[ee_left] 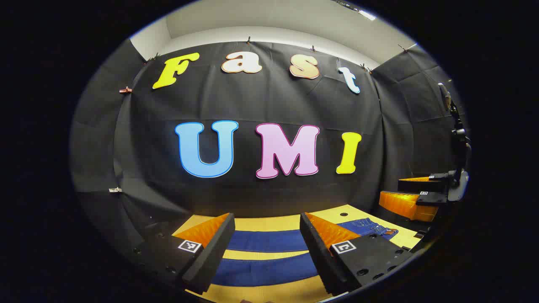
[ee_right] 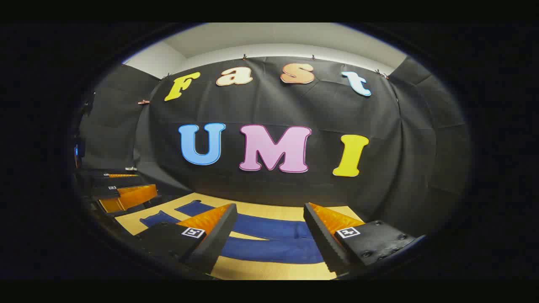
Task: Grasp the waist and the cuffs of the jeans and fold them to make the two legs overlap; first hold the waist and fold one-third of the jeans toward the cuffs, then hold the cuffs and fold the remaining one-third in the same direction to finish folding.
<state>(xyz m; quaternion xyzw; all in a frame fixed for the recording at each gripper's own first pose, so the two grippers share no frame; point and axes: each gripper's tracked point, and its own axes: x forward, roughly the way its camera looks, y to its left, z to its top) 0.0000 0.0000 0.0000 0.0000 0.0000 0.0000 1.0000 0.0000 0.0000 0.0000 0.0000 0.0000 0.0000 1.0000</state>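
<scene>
Fingers of the left gripper, seen in the left gripper view, stand wide apart with nothing between them, raised above the worktop, a yellow-tan surface. Between and beyond these fingers lie the dark blue jeans, spread flat with the two legs side by side as two parallel bands and a strip of bare worktop between them. The waist end of the jeans, with a brown patch on it, lies toward the right edge of the worktop in this view. Farther right, near that edge and above it, the right gripper is seen from the side, its fingers apart and empty. In the right gripper view, the right gripper likewise shows its fingers spread apart, clear of the cloth, above the near edge of the worktop. The jeans run across the worktop in front of it, the two legs diverging toward the far left corner. The left gripper appears at the left edge, apart from the jeans, with its fingers also separated.
</scene>
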